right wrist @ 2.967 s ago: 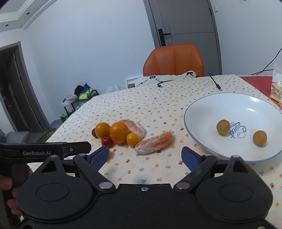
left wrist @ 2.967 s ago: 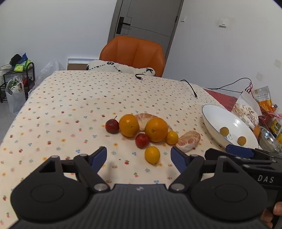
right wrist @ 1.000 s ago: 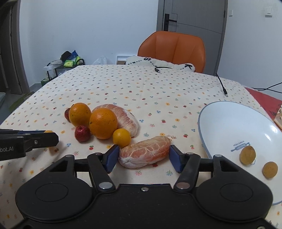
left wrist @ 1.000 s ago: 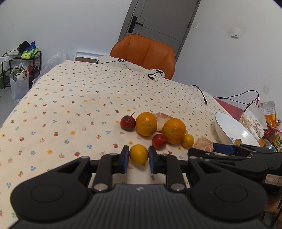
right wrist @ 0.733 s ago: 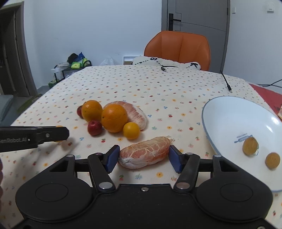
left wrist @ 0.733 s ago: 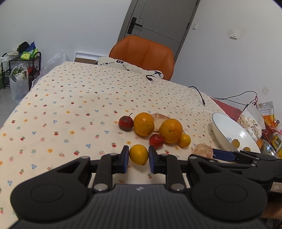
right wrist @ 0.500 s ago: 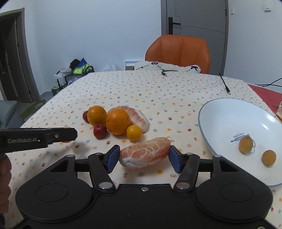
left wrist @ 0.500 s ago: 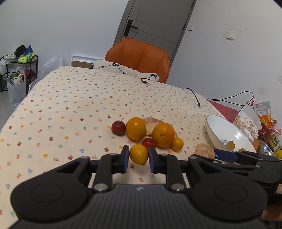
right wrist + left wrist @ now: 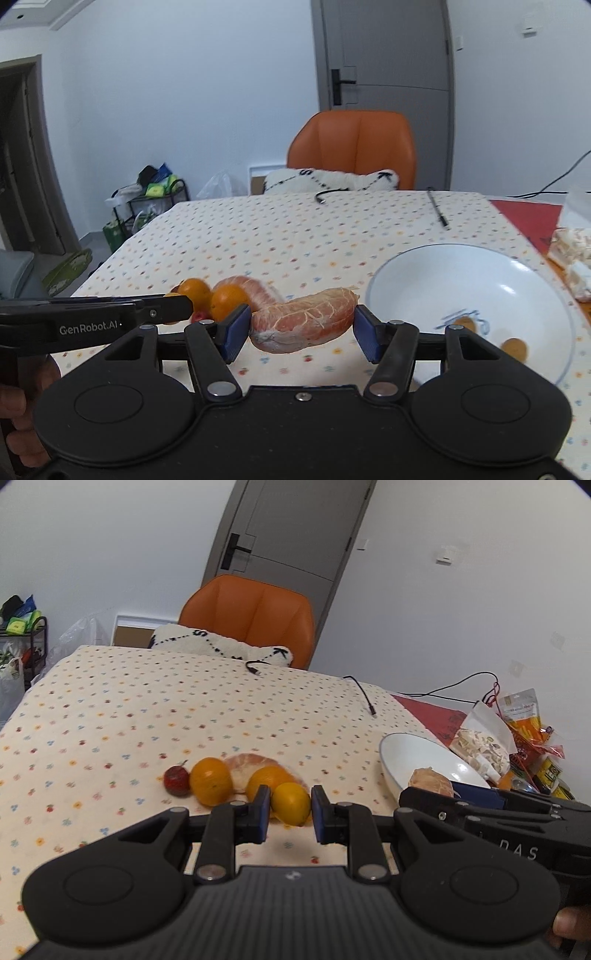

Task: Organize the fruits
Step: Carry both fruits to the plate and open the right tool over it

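My left gripper [image 9: 290, 808] is shut on a small yellow-orange citrus [image 9: 290, 803] and holds it above the table. My right gripper [image 9: 301, 328] is shut on a peeled pomelo segment [image 9: 303, 325], held in the air just left of the white bowl [image 9: 424, 280]. In the left wrist view the segment [image 9: 430, 782] is at the bowl's [image 9: 402, 753] near rim. Two small brown fruits [image 9: 514, 347] lie in the bowl. On the flowered cloth stay two oranges [image 9: 210, 781], a peeled pomelo piece [image 9: 251, 766] and a red fruit [image 9: 176, 781].
An orange chair [image 9: 251, 620] with a white cushion stands at the far end of the table. Two black cables [image 9: 364, 696] lie on the cloth. Snack bags [image 9: 517, 716] crowd the right edge behind the bowl. A rack with bags [image 9: 147, 199] stands far left.
Both grippers have lifted with their fruit and moved right toward the bowl. The pomelo segment now is at the bowl's rim. The fruit pile has not moved.
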Tool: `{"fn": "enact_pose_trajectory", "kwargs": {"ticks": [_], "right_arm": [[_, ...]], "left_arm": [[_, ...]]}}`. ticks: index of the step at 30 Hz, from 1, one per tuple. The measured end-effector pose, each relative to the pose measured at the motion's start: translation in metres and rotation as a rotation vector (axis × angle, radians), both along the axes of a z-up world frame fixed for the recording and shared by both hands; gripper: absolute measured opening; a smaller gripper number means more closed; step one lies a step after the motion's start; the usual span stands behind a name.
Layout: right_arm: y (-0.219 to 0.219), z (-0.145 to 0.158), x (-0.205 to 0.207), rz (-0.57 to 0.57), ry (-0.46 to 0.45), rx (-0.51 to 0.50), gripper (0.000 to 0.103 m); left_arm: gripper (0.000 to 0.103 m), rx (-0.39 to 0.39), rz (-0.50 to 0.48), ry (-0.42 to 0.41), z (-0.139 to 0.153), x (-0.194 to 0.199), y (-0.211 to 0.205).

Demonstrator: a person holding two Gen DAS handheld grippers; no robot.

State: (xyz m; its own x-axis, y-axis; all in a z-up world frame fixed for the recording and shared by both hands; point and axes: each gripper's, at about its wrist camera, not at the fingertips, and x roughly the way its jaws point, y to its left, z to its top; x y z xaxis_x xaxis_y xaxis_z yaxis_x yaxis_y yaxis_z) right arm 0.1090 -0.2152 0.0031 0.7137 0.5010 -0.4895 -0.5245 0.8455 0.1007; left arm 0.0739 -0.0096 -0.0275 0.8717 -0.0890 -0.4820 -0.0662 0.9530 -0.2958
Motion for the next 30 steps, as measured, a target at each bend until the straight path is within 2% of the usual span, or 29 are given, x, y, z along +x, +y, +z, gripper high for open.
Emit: {"fn": "enact_pose_trajectory", "kwargs": {"ticks": [23,28,30], "right_arm": [[-0.076,-0.012,0.019,-0.207,-0.004,0.011,0.058],[-0.085,-0.011,0.017,-0.229,-0.041,0.011,0.070],[-0.090,-0.010,0.017,-0.230,-0.043,0.015,0.070]], "left_arm": [[0.022,0.044,-0.124,-0.014,0.006,0.039,-0.066],[0.022,0.057,-0.144,-0.017,0.008,0.049,-0.076],[0.022,0.064,-0.155,-0.017,0.009,0.053,-0.081]]}}
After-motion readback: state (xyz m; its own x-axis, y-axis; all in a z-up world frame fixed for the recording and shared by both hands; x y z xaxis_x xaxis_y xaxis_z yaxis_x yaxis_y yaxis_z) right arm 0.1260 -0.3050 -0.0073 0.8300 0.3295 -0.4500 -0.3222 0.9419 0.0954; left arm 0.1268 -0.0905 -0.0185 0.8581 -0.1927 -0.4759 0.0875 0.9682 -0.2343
